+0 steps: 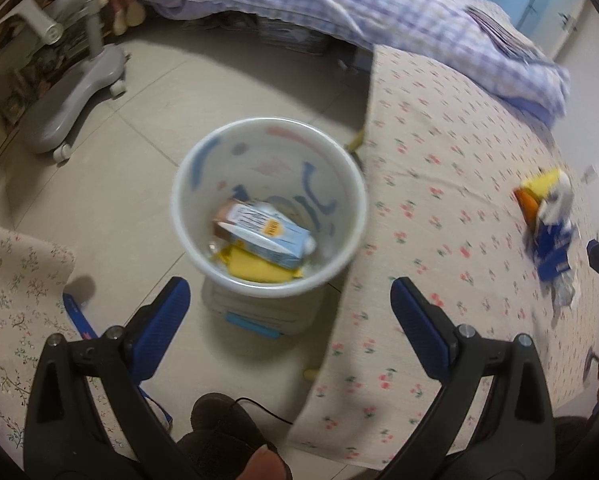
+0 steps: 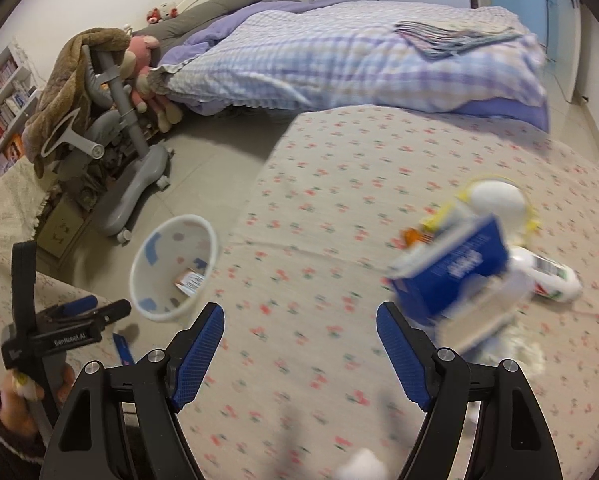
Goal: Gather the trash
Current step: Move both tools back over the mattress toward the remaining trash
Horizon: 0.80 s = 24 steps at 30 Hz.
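Left tongs (image 1: pixel 289 308): jaws apart, nothing between them, hanging above the floor just short of the bin. Right tongs (image 2: pixel 299 334): jaws apart, empty, over the flowered bedsheet.

Bed (image 2: pixel 339 200): flowered sheet, under and ahead of the right tongs; checked quilt (image 2: pixel 339 60) at its far end.

Grey wheeled chair base (image 1: pixel 71 92): far left of the left tongs, on the tiled floor.

White bin (image 1: pixel 269 204): directly ahead of the left tongs, against the bed edge; holds a pale blue carton (image 1: pixel 265 234) lying over a yellow wrapper (image 1: pixel 255 270).

Trash heap (image 2: pixel 459 264): on the sheet just right of the right tongs' right finger (blurred); blue carton foremost, white bottle (image 2: pixel 551 276) behind it, yellow and orange wrappers beyond.
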Motion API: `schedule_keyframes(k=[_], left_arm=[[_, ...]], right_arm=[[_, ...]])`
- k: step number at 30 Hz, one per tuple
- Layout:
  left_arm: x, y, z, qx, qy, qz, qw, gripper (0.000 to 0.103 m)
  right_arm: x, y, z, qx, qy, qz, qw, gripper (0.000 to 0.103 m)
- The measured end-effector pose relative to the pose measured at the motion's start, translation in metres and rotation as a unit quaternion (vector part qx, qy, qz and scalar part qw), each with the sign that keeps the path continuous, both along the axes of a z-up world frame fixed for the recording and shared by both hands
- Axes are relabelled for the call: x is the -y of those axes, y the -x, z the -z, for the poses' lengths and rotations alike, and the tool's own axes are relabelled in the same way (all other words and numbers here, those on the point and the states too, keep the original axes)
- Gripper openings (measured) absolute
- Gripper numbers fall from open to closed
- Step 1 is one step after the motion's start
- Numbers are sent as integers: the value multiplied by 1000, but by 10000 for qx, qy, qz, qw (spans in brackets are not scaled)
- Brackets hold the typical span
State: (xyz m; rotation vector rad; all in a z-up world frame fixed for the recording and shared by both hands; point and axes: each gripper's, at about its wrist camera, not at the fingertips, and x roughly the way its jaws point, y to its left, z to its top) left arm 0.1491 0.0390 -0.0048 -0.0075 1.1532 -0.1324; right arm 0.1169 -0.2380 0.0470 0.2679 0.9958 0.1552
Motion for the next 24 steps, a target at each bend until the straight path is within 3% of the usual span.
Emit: schedule_keyframes(k=[13, 18, 24], left_arm=[[84, 23, 3, -107, -95, 984, 9950, 100], [125, 39, 11, -278, -114, 1561, 9873, 100], [171, 68, 19, -526, -25, 2373, 9700, 100]], right_arm=[[95, 63, 18, -153, 89, 615, 9979, 80], [122, 78, 29, -298, 99, 872, 9957, 80], [145, 102, 40, -427, 144, 1075, 9932, 80]])
